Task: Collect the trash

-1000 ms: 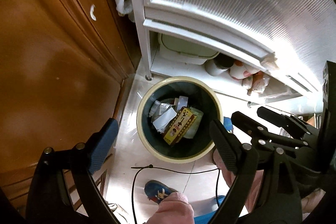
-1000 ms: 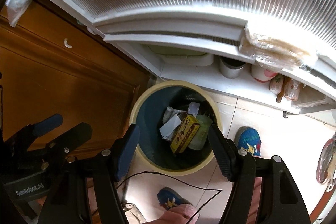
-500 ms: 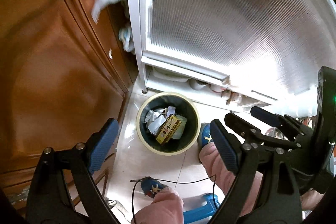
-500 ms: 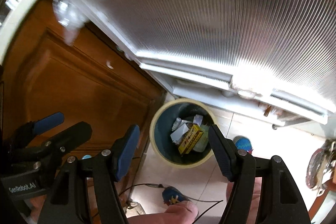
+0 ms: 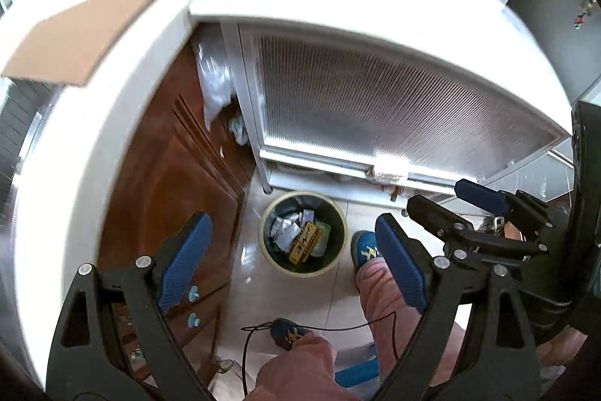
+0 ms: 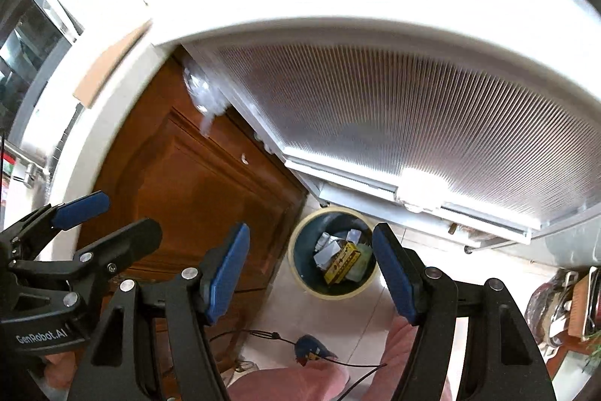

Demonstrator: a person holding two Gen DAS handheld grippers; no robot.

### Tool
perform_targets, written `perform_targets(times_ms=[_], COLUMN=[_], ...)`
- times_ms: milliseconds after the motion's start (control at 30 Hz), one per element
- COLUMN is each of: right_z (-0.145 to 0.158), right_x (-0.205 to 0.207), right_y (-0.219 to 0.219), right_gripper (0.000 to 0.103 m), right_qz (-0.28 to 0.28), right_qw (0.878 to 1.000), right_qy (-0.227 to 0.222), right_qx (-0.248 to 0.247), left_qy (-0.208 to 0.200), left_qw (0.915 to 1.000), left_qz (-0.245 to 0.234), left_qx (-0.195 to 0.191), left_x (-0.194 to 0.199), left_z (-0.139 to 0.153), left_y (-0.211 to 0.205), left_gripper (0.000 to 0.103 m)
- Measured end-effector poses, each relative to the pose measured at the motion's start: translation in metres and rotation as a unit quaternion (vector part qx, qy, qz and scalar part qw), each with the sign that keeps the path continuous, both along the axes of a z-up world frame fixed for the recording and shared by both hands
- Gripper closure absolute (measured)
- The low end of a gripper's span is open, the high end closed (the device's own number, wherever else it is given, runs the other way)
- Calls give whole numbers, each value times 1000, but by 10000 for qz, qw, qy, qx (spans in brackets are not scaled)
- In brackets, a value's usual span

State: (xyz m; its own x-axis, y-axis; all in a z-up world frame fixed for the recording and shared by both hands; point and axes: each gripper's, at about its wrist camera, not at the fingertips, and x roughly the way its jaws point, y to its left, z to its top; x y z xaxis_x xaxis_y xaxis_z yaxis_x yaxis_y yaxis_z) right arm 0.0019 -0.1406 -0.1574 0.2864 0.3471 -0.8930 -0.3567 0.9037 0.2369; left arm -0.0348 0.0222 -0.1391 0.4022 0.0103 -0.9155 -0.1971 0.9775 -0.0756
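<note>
Both grippers, left (image 5: 293,262) and right (image 6: 311,267), hang released and empty; the bin (image 5: 303,235) lies far below at 12 o'clock.

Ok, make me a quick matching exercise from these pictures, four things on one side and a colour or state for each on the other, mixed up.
Things:
1. trash bin
2. box in the bin
3. cabinet door
4. left hand-held gripper

Colour or state:
A. brown wood
B. open, holding nothing
C. cream rim, dark inside
D. yellow

Pairs: 1-C, 2-D, 3-A, 4-B
</note>
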Motion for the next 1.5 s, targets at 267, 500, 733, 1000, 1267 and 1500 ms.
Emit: perform_targets(times_ms=[267,500,733,1000,1267,1500], right_z=[88,160,220,280,305,313], right_x=[-11,-23,-51,-71,-60,-43], right_y=[-4,-7,-15,-19,-18,-12], right_gripper=[34,34,34,34,34,34], right_qz=[6,-193,-431,-544,-571,-530], right_qw=[9983,9952,9909,9857,9822,9800], right_qy=[-563,-882,-1205,-1540,-1731,-1872], right_qx=[135,374,422,403,462,415], left_qy=[-383,-866,-1259,-1498,-1656,-1677], left_qw=[9992,9961,9914,9878,9848,9839], left_qz=[16,79,48,67,166,275], left_qx=[96,168,365,417,494,557], left_x=[-15,-33,-50,-61,-55,-43], left_z=[73,131,188,244,270,269], left_y=[2,7,7,2,-3,0], left_gripper=[16,16,16,16,16,16])
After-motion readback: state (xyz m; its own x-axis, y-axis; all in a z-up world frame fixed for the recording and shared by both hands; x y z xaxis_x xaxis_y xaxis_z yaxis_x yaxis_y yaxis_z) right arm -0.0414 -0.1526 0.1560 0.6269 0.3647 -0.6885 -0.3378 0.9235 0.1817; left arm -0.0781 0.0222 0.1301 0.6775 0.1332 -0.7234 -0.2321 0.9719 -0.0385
